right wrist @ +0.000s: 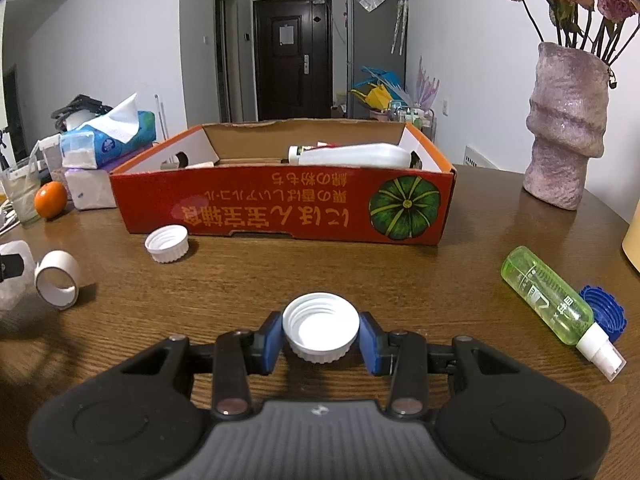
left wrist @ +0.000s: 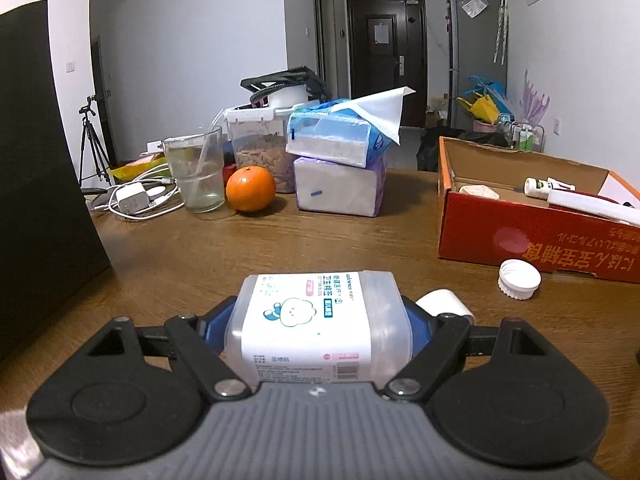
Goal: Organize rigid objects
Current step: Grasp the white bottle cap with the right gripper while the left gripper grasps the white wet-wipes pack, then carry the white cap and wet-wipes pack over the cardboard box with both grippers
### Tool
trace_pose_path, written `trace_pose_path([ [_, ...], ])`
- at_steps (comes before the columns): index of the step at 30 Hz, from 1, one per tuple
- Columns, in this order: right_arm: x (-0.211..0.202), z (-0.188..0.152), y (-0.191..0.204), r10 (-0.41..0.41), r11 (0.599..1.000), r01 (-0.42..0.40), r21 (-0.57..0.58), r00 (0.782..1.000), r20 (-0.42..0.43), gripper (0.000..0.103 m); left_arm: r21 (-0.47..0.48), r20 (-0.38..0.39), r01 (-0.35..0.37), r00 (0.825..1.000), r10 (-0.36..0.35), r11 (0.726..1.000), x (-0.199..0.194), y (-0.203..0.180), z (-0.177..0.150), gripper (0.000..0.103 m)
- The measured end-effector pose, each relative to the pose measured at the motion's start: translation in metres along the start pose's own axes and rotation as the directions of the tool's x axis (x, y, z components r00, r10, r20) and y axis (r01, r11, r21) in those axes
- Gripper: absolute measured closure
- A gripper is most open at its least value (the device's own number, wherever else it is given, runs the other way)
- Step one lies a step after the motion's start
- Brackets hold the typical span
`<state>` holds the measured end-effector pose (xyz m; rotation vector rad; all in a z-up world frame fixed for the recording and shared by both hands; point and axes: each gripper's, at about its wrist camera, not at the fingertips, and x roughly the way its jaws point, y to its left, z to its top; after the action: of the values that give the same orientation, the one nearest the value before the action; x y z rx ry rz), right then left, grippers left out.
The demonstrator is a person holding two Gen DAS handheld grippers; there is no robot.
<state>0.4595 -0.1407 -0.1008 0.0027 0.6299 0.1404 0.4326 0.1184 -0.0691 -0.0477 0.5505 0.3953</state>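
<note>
My left gripper point(left wrist: 319, 322) is shut on a clear cotton-swab box point(left wrist: 308, 304) with a white and teal label, its blue pads pressing both sides just above the wooden table point(left wrist: 280, 240). In the right wrist view, my right gripper point(right wrist: 320, 340) is shut on a white screw cap point(right wrist: 320, 326), open side up, low over the table. A red cardboard box point(right wrist: 280, 208) lies beyond it, and it shows at the right in the left wrist view point(left wrist: 520, 240). It holds a white bottle point(right wrist: 360, 156) and small items.
A second white cap point(right wrist: 167, 244) and a white tape roll point(right wrist: 56, 284) lie left of the red box. A green spray bottle point(right wrist: 552, 300) and a blue cap point(right wrist: 604, 312) lie at the right, near a pink vase point(right wrist: 568, 132). An orange point(left wrist: 251, 189), a glass point(left wrist: 196, 168) and tissue packs point(left wrist: 340, 160) stand behind.
</note>
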Motion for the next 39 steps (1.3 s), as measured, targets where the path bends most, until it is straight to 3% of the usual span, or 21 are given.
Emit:
trace_pose_path([
  [10, -0.012, 0.008, -0.002, 0.014, 1.0, -0.016, 0.016, 0.997, 0.07, 0.064, 0.016, 0.073, 0.005, 0.997, -0.006, 1.0, -0.015, -0.006, 0.008, 0.02],
  [18, -0.027, 0.021, 0.0, 0.036, 0.999, -0.04, 0.023, 0.989, 0.146, 0.064, 0.023, 0.135, 0.061, 0.989, -0.064, 0.998, -0.032, -0.025, 0.018, 0.02],
  [39, -0.032, 0.053, -0.002, 0.043, 0.997, -0.055, 0.048, 0.971, 0.234, 0.064, -0.002, 0.155, 0.147, 0.977, -0.145, 0.989, -0.026, -0.07, 0.044, 0.019],
])
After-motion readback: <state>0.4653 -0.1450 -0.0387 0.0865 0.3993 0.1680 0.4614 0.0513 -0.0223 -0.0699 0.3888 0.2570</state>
